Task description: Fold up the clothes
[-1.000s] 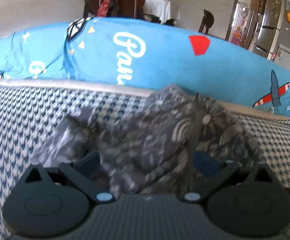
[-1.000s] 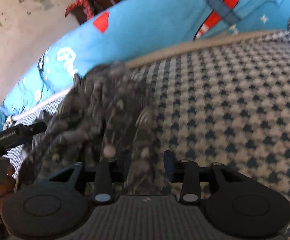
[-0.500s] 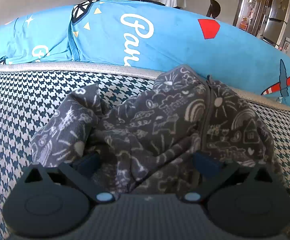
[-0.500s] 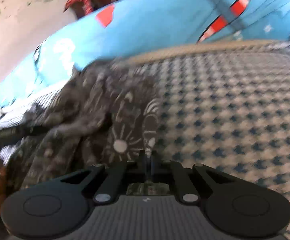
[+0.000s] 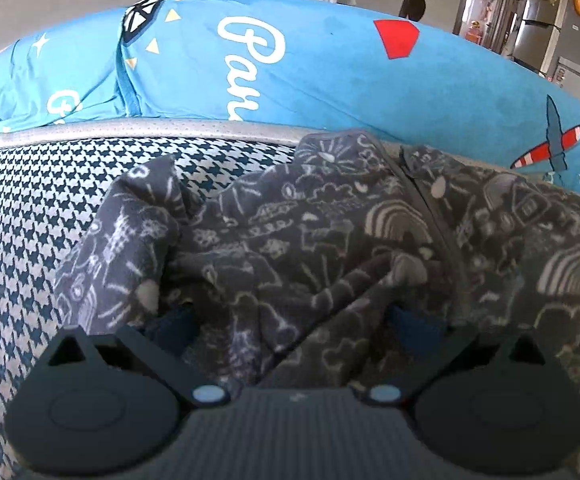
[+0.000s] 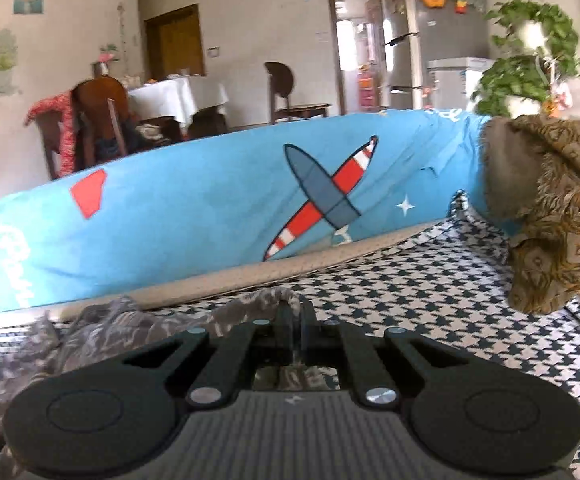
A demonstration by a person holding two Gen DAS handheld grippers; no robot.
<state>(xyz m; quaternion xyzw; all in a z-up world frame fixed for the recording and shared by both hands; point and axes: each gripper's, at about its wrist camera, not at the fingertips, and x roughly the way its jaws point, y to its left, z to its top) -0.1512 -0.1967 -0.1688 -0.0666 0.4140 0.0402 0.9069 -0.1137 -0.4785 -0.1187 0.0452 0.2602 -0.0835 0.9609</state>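
A dark grey garment [image 5: 329, 240] with white doodle prints and a zipper lies crumpled on the houndstooth sofa seat [image 5: 30, 220]. My left gripper [image 5: 293, 320] stands open, its blue-padded fingers spread wide with folds of the cloth bunched between and over them. In the right wrist view, my right gripper [image 6: 295, 320] is shut on an edge of the grey garment [image 6: 130, 320], which trails off to the left and lower left. The pinched bit of cloth rises just above the fingertips.
A long blue cushion [image 6: 210, 208] with plane and lettering prints runs along the back of the seat. A brown patterned cloth [image 6: 549, 208] hangs at the right. Behind are dining chairs, a white-clothed table [image 6: 178, 96], a fridge and a plant.
My right gripper went from open to shut on the garment's edge and tilted up, so the room now shows. The left gripper stayed open and drew closer to the cloth.
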